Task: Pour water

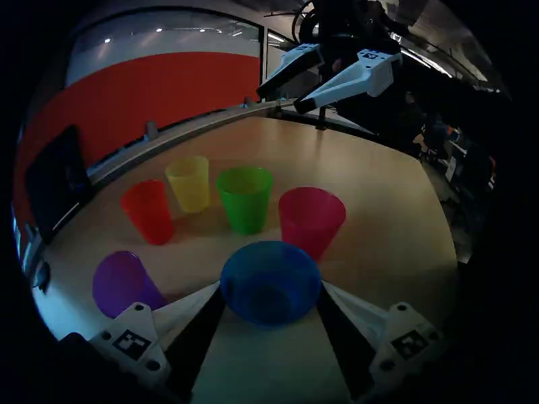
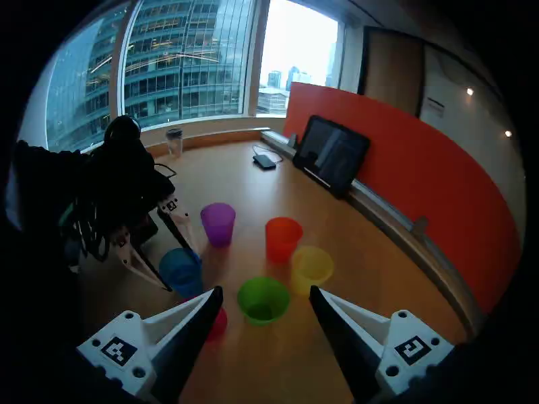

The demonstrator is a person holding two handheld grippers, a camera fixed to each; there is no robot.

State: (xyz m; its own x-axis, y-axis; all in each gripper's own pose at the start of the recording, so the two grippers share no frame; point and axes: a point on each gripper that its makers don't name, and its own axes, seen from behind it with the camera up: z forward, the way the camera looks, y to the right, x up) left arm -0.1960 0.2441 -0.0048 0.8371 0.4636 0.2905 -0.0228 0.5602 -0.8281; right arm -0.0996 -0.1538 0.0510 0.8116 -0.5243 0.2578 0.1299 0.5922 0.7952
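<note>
A blue cup [image 1: 271, 283] sits between the fingers of my left gripper [image 1: 271, 285], and both fingers press on its sides. Behind it on the wooden table stand a purple cup [image 1: 121, 283], an orange cup [image 1: 148, 210], a yellow cup [image 1: 189, 183], a green cup [image 1: 244, 198] and a pink cup [image 1: 310, 219]. My right gripper [image 2: 265, 291] is open in the air over the green cup [image 2: 263, 301], with nothing in it. The right gripper [image 1: 277, 101] also shows beyond the cups, held high. The left gripper [image 2: 179, 268] holds the blue cup [image 2: 180, 271].
A dark tablet [image 2: 333, 158] leans on the orange wall [image 2: 431, 182] along the table's edge. A small dark device [image 2: 264, 160] and a jar [image 2: 174, 141] lie near the windows. Bare tabletop [image 1: 377, 195] stretches to the right of the cups.
</note>
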